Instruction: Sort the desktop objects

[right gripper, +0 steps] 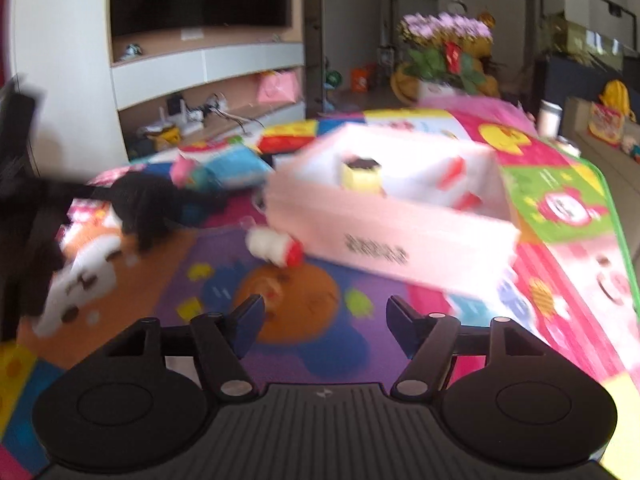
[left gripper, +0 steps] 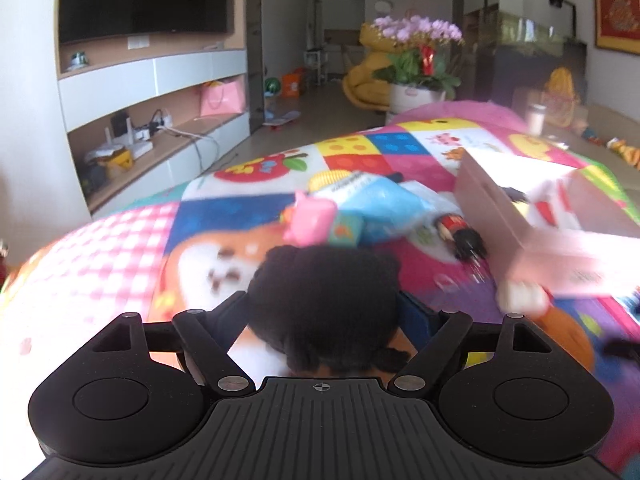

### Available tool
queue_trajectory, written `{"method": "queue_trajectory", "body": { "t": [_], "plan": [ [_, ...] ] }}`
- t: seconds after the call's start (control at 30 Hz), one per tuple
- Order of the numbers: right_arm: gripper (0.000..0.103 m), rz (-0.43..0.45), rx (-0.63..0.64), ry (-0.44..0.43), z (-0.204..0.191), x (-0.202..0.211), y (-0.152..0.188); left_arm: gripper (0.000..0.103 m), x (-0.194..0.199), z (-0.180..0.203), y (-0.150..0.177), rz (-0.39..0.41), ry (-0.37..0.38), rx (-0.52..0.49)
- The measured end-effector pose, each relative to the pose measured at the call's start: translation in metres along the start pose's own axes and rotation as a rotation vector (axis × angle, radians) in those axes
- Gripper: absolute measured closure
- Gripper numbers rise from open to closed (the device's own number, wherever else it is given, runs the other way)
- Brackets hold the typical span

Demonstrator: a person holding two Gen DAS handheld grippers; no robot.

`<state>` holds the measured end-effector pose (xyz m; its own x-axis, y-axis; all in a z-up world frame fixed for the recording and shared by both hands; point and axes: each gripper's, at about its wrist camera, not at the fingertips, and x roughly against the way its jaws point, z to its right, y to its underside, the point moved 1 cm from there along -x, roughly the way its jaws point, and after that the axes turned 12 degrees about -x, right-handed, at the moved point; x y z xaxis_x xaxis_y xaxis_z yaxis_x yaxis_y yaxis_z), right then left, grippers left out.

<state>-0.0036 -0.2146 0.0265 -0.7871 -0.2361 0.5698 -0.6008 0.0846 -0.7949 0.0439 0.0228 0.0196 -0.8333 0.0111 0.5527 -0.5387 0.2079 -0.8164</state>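
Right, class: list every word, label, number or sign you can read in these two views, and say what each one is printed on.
None can be read for certain.
Pink box: a dark printed line on its side wall, too blurred to read.
Blue packet: a strip of small print, too blurred to read.
Colourful mat: cartoon pictures only, no legible words.
Red wall hanging: gold pattern, nothing legible.

A: What blocks the left hand-held gripper (left gripper: 324, 312)?
B: A black plush toy (left gripper: 324, 300) fills the gap between its fingers; beyond lie a pink toy (left gripper: 310, 220) and a blue packet (left gripper: 380, 204), touching.

A: And the right hand-held gripper (right gripper: 324, 320)?
B: Its fingers stand apart over bare bench cover (right gripper: 224, 280). Ahead, the pink box (right gripper: 392, 232) and a small white-and-red figure (right gripper: 274, 247) just beside it bar the way.
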Motion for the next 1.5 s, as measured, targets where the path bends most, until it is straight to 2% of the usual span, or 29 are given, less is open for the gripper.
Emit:
{"method": "queue_trajectory", "body": {
  "t": [0.17,0.3,0.33,0.37,0.4,0.43,0.53,0.6,0.73,0.9,1.0,1.07,1.13,1.27,1.43,1.5],
  "plan": [
    [0.032,-0.050,-0.062,-0.011,-0.031,-0.045,-0.017,0.020,0.035,-0.009,0.047,-0.061,0.036,0.064],
    [0.032,-0.068,-0.103,0.074,-0.048,-0.083,-0.021,0.018,0.050,-0.020,0.063,-0.074,0.030,0.082],
    [0.034,-0.061,-0.105,0.099,-0.050,-0.088,-0.021,0.014,0.053,-0.022,0.063,-0.067,0.042,0.089],
    [0.042,-0.064,-0.108,0.112,-0.051,-0.093,-0.020,0.009,0.056,-0.024,0.062,-0.057,0.051,0.094],
    [0.055,-0.066,-0.106,0.120,-0.052,-0.094,-0.019,0.008,0.059,-0.025,0.061,-0.044,0.060,0.093],
    [0.058,-0.054,-0.090,0.131,-0.052,-0.093,-0.018,0.008,0.060,-0.025,0.059,-0.032,0.068,0.089],
    [0.059,-0.059,-0.077,0.103,-0.046,-0.079,-0.013,0.006,0.060,-0.017,0.050,-0.004,0.088,0.067],
    [0.059,-0.030,-0.034,0.106,-0.040,-0.062,-0.008,0.005,0.056,-0.009,0.042,0.009,0.086,0.041],
    [0.058,0.001,0.017,0.103,-0.016,-0.022,0.003,0.003,0.034,0.003,0.025,0.001,0.034,-0.002],
    [0.058,0.017,0.030,0.165,0.017,0.016,0.022,0.003,0.001,0.011,0.013,-0.039,-0.025,-0.012],
    [0.058,0.016,0.015,0.191,0.031,0.029,0.029,0.004,-0.010,0.014,0.010,-0.048,-0.036,-0.016],
    [0.058,0.008,-0.004,0.198,0.038,0.032,0.033,0.011,-0.012,0.018,0.009,-0.047,-0.060,-0.028],
    [0.058,-0.003,-0.022,0.195,0.042,0.032,0.036,0.012,-0.011,0.019,0.007,-0.048,-0.057,-0.033],
    [0.058,-0.023,-0.031,0.161,0.040,0.027,0.043,0.012,0.002,0.028,0.007,-0.025,0.008,-0.060],
    [0.058,-0.021,-0.001,0.145,0.032,0.027,0.047,0.011,0.037,0.051,0.008,0.054,0.221,-0.162],
    [0.053,-0.023,-0.003,0.149,0.032,0.026,0.047,0.010,0.048,0.061,0.013,0.061,0.282,-0.210]
  ]
}}
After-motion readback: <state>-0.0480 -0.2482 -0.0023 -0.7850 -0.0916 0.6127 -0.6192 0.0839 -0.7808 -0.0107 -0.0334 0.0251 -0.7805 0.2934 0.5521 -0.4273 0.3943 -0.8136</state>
